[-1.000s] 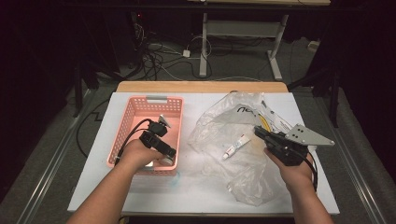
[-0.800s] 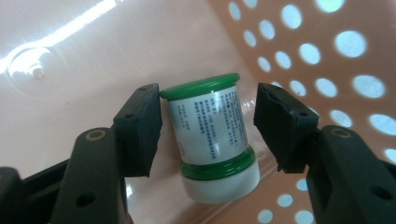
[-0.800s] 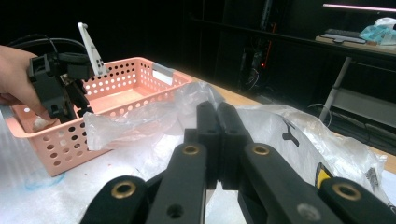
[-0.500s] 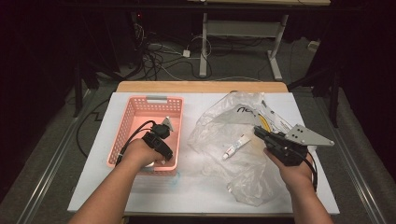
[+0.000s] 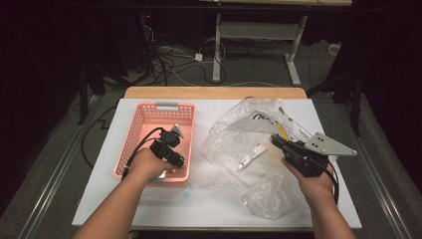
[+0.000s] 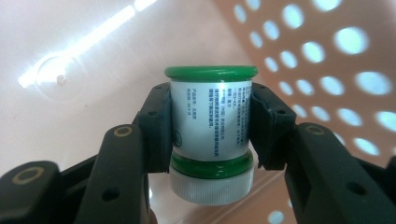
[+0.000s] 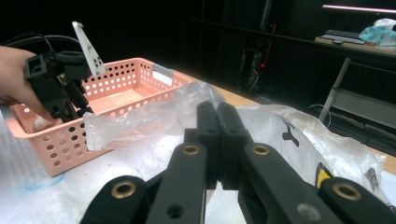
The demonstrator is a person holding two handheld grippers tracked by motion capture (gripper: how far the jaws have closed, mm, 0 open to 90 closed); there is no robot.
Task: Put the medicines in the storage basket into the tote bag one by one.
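Observation:
My left gripper [image 6: 210,112] is shut on a small jar [image 6: 210,144] with a green rim, a white printed label and a white cap. It holds the jar low inside the pink basket [image 6: 327,56]. From above, the left gripper [image 5: 168,157] dips into the near end of the basket [image 5: 144,124]. My right gripper [image 7: 217,119] is shut with nothing between its jaws. It hovers over a crumpled clear plastic bag [image 7: 140,119]. In the high view the right gripper [image 5: 278,141] sits at the bag's [image 5: 239,132] right side, near a small white tube [image 5: 251,156].
A packet with yellow contents [image 5: 291,130] lies in the bag's far right part. The white table top [image 5: 209,199] ends close behind both forearms. Beyond the wooden far edge [image 5: 214,92] are cables and desk legs on the floor.
The left gripper has tipped downward and sunk a little deeper into the near end of the basket with the jar. The right gripper has stayed where it was.

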